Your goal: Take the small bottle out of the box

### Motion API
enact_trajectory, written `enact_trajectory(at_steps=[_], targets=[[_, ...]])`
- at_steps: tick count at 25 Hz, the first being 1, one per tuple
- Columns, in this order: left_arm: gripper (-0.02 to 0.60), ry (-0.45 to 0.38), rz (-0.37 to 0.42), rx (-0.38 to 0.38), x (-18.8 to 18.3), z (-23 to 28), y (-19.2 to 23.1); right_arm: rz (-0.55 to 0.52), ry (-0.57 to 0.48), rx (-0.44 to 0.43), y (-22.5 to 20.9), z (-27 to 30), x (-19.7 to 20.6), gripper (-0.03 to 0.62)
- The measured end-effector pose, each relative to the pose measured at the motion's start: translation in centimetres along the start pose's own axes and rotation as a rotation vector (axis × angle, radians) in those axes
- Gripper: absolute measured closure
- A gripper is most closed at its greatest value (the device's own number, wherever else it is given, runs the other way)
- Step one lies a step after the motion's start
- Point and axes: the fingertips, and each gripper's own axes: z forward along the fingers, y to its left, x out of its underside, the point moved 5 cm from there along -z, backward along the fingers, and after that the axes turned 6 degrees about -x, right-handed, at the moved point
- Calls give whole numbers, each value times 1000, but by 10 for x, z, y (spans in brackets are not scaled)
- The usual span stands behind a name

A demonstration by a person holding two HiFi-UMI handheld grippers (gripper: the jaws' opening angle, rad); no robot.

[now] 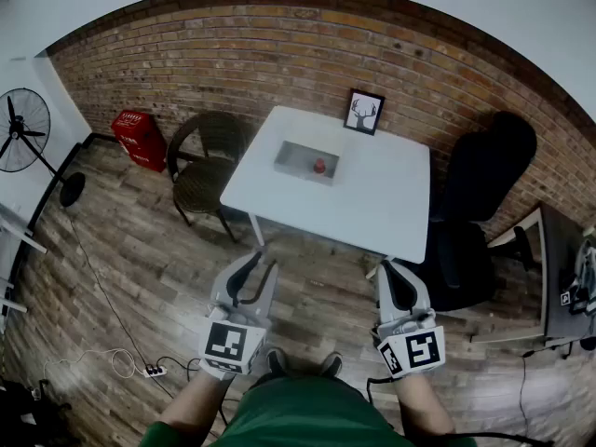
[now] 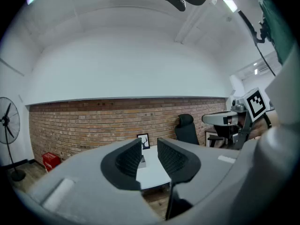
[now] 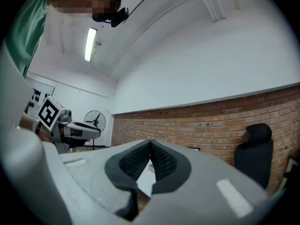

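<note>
On table (image 1: 372, 203), small bottle (image 1: 319, 166) in box (image 1: 292, 158), well beyond fingers (image 1: 265, 291)

Looks like a small office or studio room. Bare brick wall (image 1: 279, 35), plank floor (image 1: 140, 268), white ceiling with a tube light (image 3: 90, 44). Furnished with a white table (image 1: 372, 203), a black office chair (image 1: 484, 184), a wicker chair (image 1: 209, 156) and a desk (image 1: 559, 277) at the right edge. Also holds a standing fan (image 1: 23, 133), a framed deer picture (image 1: 364, 112) and a power strip (image 1: 155, 372) on the floor.
</note>
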Motion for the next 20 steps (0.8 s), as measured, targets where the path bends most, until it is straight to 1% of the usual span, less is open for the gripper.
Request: enact_trajectory(at_steps=[6, 11, 13, 16, 20], targets=[[472, -7, -7, 5, 7, -8, 25, -5, 7, 20, 20, 12, 3, 594], [474, -6, -14, 16, 18, -17, 58, 37, 2, 92, 31, 24, 4, 594], [476, -10, -12, 19, 23, -19, 73, 35, 7, 124, 34, 28, 5, 594], [476, 10, -36, 24, 35, -23, 90, 19, 19, 159, 36, 34, 8, 594], [477, 26, -48, 28, 49, -24, 101, 14, 61, 180, 31, 44, 15, 594]])
